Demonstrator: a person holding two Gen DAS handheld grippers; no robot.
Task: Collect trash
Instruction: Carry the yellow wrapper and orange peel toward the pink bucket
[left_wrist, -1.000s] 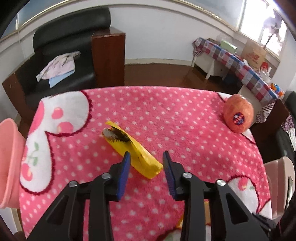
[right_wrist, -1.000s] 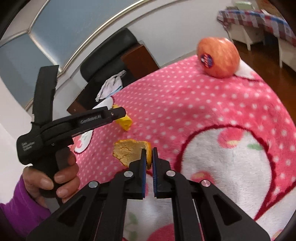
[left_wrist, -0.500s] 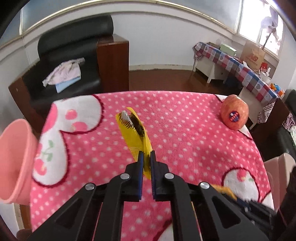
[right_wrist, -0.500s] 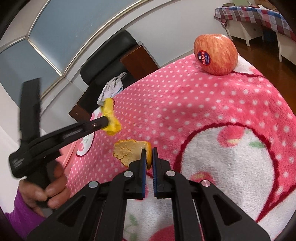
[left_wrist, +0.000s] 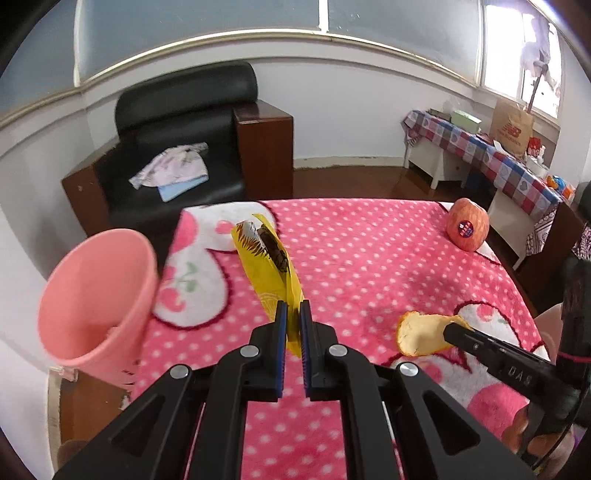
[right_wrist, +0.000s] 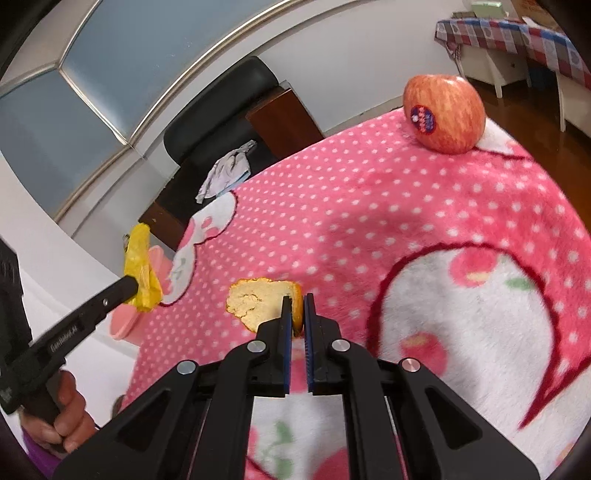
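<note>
The yellow wrapper (left_wrist: 266, 266) sits at the centre of the left wrist view, clamped at its lower end between the blue pads of the left gripper (left_wrist: 291, 314) and standing up and away from them, lifted clear of the pink dotted blanket (left_wrist: 369, 266); its torn top shows a dark lining and a silvery edge; in the right wrist view the same wrapper appears at the left edge of the frame, hanging from the tip of that gripper. The jaws of the left gripper are together on the wrapper. A piece of orange peel (right_wrist: 258, 301), pale pith side up, is at the centre of the right wrist view, pinched at its right edge by the right gripper (right_wrist: 297, 302), whose jaws are closed on it; the left wrist view shows the peel at lower right, held off the blanket. A pink bin (left_wrist: 96, 306) lies at the left of the left wrist view, its open mouth tilted toward the camera, beside the table edge. An apple (right_wrist: 443, 112) with a round sticker rests on the blanket at the upper right of the right wrist view, well apart from both grippers. A hand (right_wrist: 62, 417) in a purple sleeve grips the left gripper's handle at lower left. A black armchair (left_wrist: 184, 140) with folded cloths on its seat stands beyond the table.
</note>
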